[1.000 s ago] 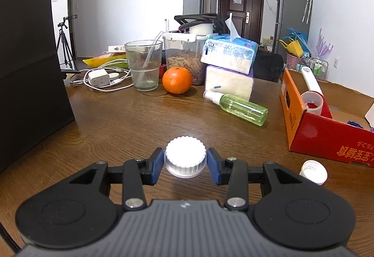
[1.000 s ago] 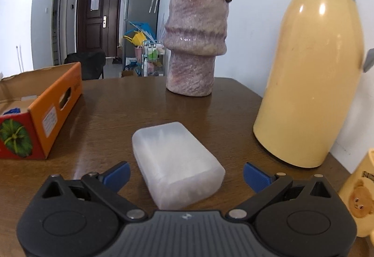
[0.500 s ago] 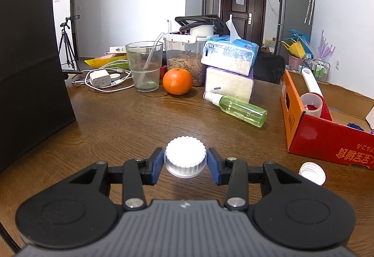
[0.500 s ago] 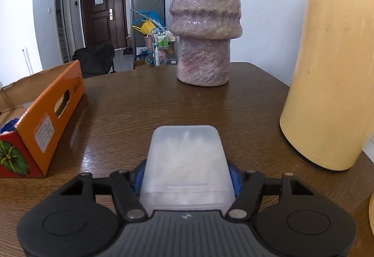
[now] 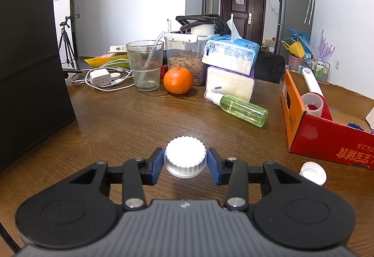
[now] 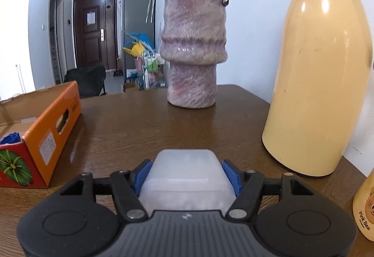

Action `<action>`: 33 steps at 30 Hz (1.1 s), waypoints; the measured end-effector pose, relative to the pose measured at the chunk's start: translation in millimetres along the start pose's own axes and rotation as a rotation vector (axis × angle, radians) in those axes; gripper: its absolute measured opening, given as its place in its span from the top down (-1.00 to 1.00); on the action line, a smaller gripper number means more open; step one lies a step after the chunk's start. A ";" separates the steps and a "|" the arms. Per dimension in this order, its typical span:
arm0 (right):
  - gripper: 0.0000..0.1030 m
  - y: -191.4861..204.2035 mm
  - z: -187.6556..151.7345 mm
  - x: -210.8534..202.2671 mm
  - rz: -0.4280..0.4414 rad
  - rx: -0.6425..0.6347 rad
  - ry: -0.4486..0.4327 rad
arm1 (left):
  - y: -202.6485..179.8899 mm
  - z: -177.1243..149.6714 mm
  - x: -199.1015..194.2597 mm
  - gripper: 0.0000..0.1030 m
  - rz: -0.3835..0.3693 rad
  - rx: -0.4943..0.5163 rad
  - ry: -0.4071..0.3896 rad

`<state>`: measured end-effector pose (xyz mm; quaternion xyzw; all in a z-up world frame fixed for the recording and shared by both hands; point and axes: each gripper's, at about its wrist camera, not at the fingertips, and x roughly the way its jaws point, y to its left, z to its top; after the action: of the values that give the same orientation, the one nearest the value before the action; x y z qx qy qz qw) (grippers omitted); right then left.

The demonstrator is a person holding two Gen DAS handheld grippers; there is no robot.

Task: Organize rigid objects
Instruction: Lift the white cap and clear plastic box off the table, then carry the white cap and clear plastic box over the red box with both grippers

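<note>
On my left camera, the left gripper point(image 5: 185, 164) is clamped on a white ribbed cap point(image 5: 185, 159), held just above the wooden table point(image 5: 121, 121); a second cap point(image 5: 313, 173) lies by the near corner of the orange box point(image 5: 327, 137). Only my right camera shows the right gripper point(image 6: 185, 175): its jaws have just been closing, now pinching a frosted plastic case point(image 6: 185, 177) near the yellow flask point(image 6: 320, 84) and vase point(image 6: 194, 51).

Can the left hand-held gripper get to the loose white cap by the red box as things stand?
Probably not yet. The path over the table is open, but the left hand-held gripper is shut on the ridged white cap. It must drop that first before taking the loose white cap.
</note>
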<state>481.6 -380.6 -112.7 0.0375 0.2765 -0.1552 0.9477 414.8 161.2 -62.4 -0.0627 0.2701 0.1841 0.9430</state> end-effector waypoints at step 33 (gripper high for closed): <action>-0.26 43.9 -34.9 -120.1 0.123 -0.014 -0.172 | -12.2 -3.5 -58.2 0.19 -0.133 -0.024 -0.091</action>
<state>381.6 -300.6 -78.4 0.0343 0.1923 -0.0976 0.9759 372.1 130.9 -34.1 -0.0834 0.2202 0.1268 0.9636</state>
